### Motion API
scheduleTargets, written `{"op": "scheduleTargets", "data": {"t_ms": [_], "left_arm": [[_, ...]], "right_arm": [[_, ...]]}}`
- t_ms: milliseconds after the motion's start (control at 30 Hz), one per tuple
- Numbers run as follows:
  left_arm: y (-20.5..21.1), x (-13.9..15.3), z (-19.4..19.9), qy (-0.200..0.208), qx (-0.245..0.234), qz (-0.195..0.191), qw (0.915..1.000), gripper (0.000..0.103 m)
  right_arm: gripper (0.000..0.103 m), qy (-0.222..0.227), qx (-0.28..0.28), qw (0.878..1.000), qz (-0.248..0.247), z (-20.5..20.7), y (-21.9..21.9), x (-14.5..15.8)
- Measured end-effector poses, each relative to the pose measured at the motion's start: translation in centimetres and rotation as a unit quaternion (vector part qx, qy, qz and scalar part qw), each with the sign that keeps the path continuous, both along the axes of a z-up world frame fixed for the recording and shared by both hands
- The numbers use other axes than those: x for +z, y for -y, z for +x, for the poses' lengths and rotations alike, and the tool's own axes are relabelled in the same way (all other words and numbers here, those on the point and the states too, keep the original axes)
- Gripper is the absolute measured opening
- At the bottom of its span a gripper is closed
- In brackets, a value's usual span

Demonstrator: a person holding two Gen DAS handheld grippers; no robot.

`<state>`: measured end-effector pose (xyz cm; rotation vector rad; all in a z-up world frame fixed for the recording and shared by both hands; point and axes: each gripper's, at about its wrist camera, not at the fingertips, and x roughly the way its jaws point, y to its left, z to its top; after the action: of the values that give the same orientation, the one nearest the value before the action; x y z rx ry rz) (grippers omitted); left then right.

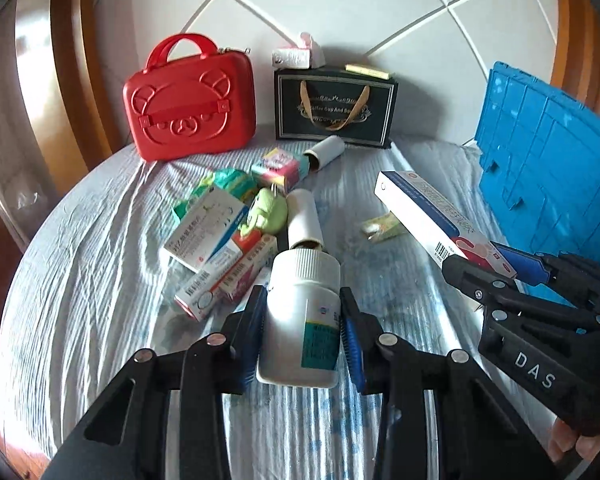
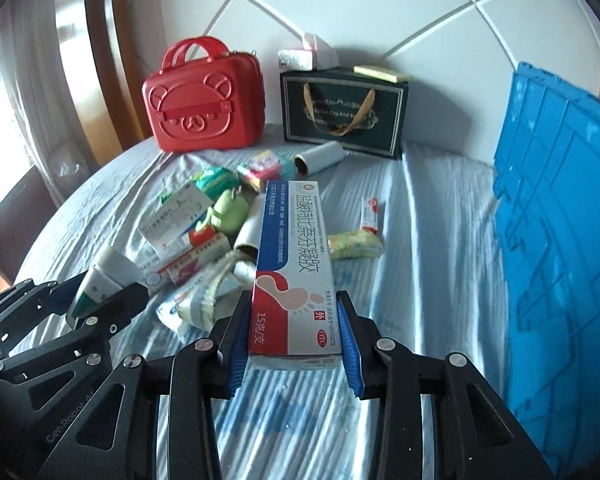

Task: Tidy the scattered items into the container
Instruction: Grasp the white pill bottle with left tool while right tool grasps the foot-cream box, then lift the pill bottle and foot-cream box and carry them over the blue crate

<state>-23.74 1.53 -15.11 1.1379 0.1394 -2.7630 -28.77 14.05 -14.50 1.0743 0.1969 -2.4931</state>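
While both tools grip: left tool point(image 1: 302, 320) clamped on white bottle point(image 1: 302, 312), right tool point(image 2: 294, 328) on ointment box point(image 2: 292, 264).

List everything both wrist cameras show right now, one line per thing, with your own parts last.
white pill bottle: 1, white with a green label, clamped in the left tongs
long ointment box: 1, white, blue and red, clamped in the right tongs
loose medicine boxes: several, mixed colours, piled on the bed left of centre
green frog toy: 1, in the pile
cardboard tubes: 2, pale, lying on the sheet
small packets: 2, one yellowish, one white and red, right of the pile
red bear case: 1, upright at the back left
black gift bag: 1, gold handles, back centre
blue crate: 1, at the right edge
striped sheet: 1, pale blue
left tongs: black, blue pads
right tongs: black, blue pads
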Motion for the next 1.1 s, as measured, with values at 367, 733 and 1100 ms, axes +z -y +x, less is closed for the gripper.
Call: {"op": "scheduleTargets", "data": {"t_ms": [367,733,1100], "left_arm": [[-0.8,10.0,2.1,-0.096,-0.076,0.001,0.9924,0.035],[-15.4,19.0,2.8,-0.173,-0.205,0.023,0.9630,0.035],[-39.2,22.0,-2.3,-0.151,-0.268,0.037,0.9507,0.035]], "right_arm": [[0.038,-0.134,-0.076,0.988,0.000,6.3,-1.1,12.3],[0.038,-0.239,-0.206,0.948,0.037,12.0,-15.9,20.8],[0.038,-0.201,-0.260,0.941,0.080,8.3,-38.6,20.5]]}}
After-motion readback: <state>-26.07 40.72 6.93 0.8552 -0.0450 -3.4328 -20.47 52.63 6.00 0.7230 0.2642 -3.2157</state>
